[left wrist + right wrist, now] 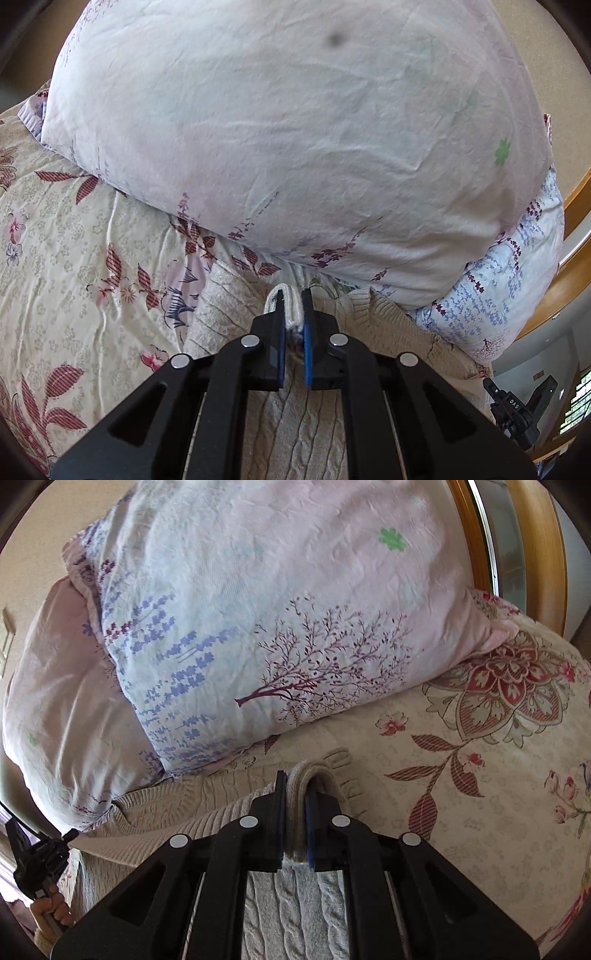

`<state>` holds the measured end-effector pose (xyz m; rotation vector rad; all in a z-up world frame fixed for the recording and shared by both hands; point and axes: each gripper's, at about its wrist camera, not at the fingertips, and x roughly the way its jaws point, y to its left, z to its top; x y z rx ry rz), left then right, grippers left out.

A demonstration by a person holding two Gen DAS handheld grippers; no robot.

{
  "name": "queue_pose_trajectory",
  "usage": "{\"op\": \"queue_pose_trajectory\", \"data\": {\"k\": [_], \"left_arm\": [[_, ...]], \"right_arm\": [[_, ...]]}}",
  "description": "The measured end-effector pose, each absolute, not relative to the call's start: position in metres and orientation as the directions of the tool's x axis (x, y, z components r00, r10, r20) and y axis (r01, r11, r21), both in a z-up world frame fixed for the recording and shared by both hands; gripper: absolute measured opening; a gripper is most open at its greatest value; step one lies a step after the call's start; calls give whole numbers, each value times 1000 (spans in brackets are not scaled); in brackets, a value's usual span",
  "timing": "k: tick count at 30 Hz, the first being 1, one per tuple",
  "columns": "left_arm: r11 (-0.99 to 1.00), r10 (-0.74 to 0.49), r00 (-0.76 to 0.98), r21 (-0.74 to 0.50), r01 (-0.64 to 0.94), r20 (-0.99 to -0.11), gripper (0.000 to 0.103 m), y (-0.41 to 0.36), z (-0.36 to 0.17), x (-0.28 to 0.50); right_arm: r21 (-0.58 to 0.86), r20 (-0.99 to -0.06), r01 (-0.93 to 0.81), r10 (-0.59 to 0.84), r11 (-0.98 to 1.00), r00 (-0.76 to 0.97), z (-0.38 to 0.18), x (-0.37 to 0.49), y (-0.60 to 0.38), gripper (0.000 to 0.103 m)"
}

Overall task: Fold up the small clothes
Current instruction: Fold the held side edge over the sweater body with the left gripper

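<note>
A cream cable-knit sweater (229,306) lies on the flowered bedspread (74,229), just in front of the pillows. My left gripper (293,295) is shut on a folded edge of it, and a loop of knit pokes out between the blue pads. In the right wrist view the same sweater (192,812) spreads to the left and below. My right gripper (295,779) is shut on another folded edge, with a thick fold bulging past the fingertips. The other gripper (33,860), with a hand on it, shows at the far left edge.
A big pale pillow (277,129) with purple sprigs lies close ahead, on top of a second pillow (258,635) printed with lavender and a tree. A wooden bed frame (569,236) curves along the right. Open bedspread (498,775) extends to the right.
</note>
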<state>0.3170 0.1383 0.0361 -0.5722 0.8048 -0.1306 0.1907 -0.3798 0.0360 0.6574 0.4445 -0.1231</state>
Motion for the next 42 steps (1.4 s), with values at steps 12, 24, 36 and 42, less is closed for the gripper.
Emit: {"op": "queue_pose_trajectory", "data": {"k": [12, 24, 36, 42], "left_arm": [[845, -338, 702, -530, -67, -627, 69, 133, 44, 308], [890, -369, 639, -456, 33, -675, 52, 159, 43, 242], [902, -378, 587, -427, 60, -716, 25, 154, 26, 221], [900, -385, 591, -430, 71, -709, 13, 154, 29, 216]], "right_arm": [[648, -379, 257, 11, 717, 925, 46, 172, -388, 83], [500, -464, 218, 47, 838, 885, 26, 118, -388, 47], [445, -517, 181, 87, 877, 851, 6, 112, -370, 14], [404, -478, 174, 45, 898, 877, 19, 101, -361, 12]]}}
